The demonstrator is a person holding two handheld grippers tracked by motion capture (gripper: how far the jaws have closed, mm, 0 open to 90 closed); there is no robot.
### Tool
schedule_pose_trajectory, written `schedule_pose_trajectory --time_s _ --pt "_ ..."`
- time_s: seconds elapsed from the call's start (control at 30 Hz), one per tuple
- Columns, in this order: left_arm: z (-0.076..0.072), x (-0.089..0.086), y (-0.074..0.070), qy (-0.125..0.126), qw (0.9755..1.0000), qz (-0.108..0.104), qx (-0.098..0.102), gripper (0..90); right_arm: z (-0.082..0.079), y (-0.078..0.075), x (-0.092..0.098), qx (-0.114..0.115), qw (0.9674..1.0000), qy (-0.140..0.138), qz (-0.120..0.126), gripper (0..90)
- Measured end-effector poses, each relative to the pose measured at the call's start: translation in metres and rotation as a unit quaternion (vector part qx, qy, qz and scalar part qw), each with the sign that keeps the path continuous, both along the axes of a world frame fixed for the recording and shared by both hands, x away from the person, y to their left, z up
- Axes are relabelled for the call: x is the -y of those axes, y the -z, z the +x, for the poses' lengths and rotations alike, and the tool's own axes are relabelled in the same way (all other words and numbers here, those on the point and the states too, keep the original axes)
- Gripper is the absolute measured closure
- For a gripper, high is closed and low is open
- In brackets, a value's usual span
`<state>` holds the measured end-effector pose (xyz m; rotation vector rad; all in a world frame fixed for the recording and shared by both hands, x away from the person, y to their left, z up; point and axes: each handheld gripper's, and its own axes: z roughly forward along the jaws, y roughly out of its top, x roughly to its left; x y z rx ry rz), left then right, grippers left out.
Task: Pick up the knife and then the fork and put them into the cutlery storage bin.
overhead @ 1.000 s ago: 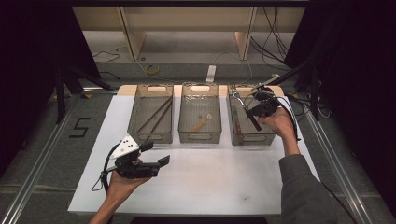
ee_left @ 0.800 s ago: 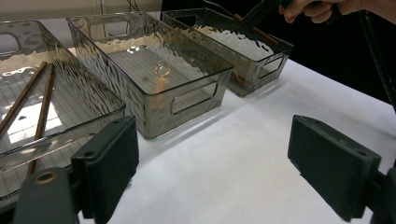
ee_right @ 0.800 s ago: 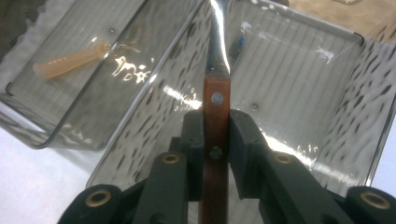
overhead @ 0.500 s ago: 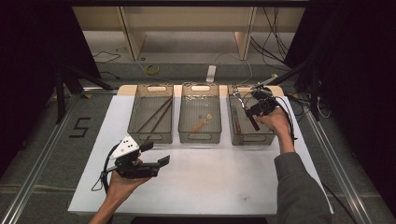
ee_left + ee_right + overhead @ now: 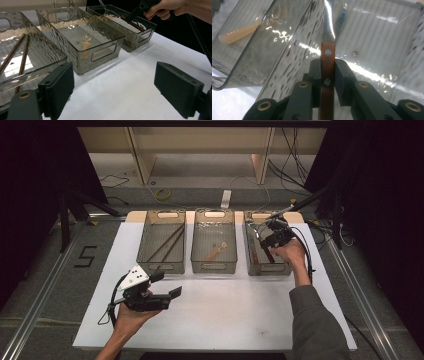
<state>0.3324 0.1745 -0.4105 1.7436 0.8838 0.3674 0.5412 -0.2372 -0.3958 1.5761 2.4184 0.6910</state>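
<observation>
My right gripper [image 5: 327, 65] is shut on the wooden handle of a riveted utensil [image 5: 327, 51]. The utensil's shiny metal part points into the right clear bin [image 5: 267, 270]. In the high view this gripper [image 5: 268, 240] hangs over that bin's near half. The left gripper view shows it [image 5: 140, 10] holding the brown handle [image 5: 133, 25] slanted down into the bin. My left gripper [image 5: 166, 285] hovers over the white table in front of the left bin [image 5: 161, 268]. Its jaws [image 5: 117, 87] stand wide open with nothing between them.
Two brown chopsticks [image 5: 167, 245] lie in the left bin. A small orange spoon [image 5: 216, 251] lies in the middle bin [image 5: 214, 269]. The three bins stand side by side at the far edge of the white table [image 5: 225, 320]. Cables trail beyond the table's right side.
My right hand has shifted slightly left over the right bin, still gripping the utensil. The left gripper has stayed where it was.
</observation>
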Motion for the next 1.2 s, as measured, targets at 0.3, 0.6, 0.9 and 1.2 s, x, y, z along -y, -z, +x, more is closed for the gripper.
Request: schedule_pose_trajectory --time_s 0.3,0.6,0.9,1.2 --pt "0.0 0.0 0.0 0.0 1.0 0.0 0.0 15.7 -0.001 -0.005 -0.001 0.008 0.9998 -0.001 0.021 57.7" --pt "0.0 0.0 0.0 0.0 1.0 0.0 0.0 15.7 -0.019 -0.021 -0.002 0.045 0.9975 -0.023 0.049 51.5" --pt "0.001 0.0 0.001 0.002 1.0 -0.004 -0.004 15.7 -0.046 -0.029 -0.005 0.07 0.9937 -0.05 0.071 39.1" --pt "0.001 0.0 0.001 0.002 1.0 -0.003 -0.005 15.7 -0.077 -0.035 -0.011 0.114 0.9856 -0.071 0.103 35.5"
